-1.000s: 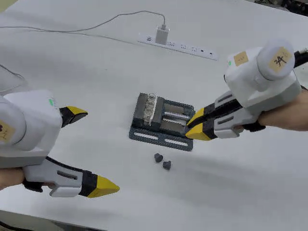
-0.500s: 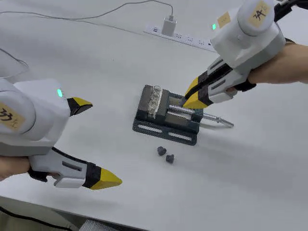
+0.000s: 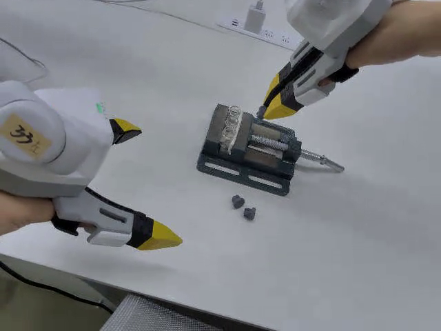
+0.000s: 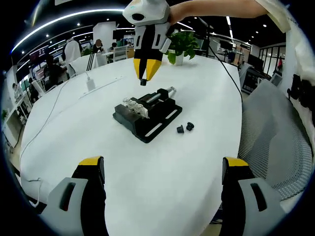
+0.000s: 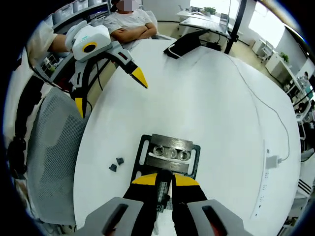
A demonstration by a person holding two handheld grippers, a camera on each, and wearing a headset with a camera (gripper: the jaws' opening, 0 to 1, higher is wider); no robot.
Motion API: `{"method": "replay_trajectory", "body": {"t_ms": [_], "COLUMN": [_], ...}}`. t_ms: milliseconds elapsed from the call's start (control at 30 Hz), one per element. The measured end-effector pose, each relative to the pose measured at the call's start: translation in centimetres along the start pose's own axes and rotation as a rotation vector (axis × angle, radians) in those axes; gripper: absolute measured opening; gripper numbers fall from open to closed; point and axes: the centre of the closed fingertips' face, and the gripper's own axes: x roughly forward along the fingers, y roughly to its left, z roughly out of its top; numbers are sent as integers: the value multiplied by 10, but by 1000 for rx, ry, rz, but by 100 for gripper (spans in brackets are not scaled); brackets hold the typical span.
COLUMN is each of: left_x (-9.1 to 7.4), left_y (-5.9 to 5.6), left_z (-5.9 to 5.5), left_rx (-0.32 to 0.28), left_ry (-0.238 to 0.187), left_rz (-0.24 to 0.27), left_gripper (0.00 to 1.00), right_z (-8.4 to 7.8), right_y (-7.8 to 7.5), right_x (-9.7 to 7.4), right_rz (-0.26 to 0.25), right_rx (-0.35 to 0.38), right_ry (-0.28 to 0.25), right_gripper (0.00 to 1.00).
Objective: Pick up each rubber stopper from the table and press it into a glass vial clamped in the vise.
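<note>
Left hand-held gripper [image 3: 153,185], lower left: bulky white rounded plastic shell, black jaws ending in yellow pointed tips, tan round sticker [image 3: 24,136] with a handwritten mark, small green light [image 3: 102,107]. Right hand-held gripper [image 3: 270,107], upper right: same white shell, black jaws, yellow tips.

1. Head view: bright, even light from overhead; the white table [image 3: 358,234] reads pale but not blown out.
2. Shadows soft and faint: a thin one along the vise [image 3: 248,148] base, wide blurry patches on the table.
3. Gripper views: strong fisheye bending at the edges; ceiling strip lights [image 4: 74,17] bow into arcs.
4. Windows [image 5: 261,17] overexposed; centre sharp, edges softer.
</note>
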Motion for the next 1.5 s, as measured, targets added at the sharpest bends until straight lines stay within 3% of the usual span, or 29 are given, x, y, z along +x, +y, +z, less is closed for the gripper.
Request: {"method": "replay_trajectory", "body": {"t_ms": [133,433,667,800,1500], "left_x": [-2,-4,-3,-2,-2], "left_y": [8,13,12,12,11], "left_z": [-2,-8,-11,-14,-25], "left_rx": [-28,-60,-77,-85,-103], "left_ry": [-12,-27,-33,-31,-6], "left_rz": [20,40,40,38,23], "left_gripper": [99,99,99,99,99], "right_z": [8,21,20,18,12], "right_y": [-6,0,-16,-17,-49], "right_x": [5,14,26,30,48], "right_rz": [6,14,24,34,44], "right_rx": [-23,-69,-88,-89,-102], "right_ry": [16,43,79,94,134], "right_gripper": [5,5,5,5,5]}}
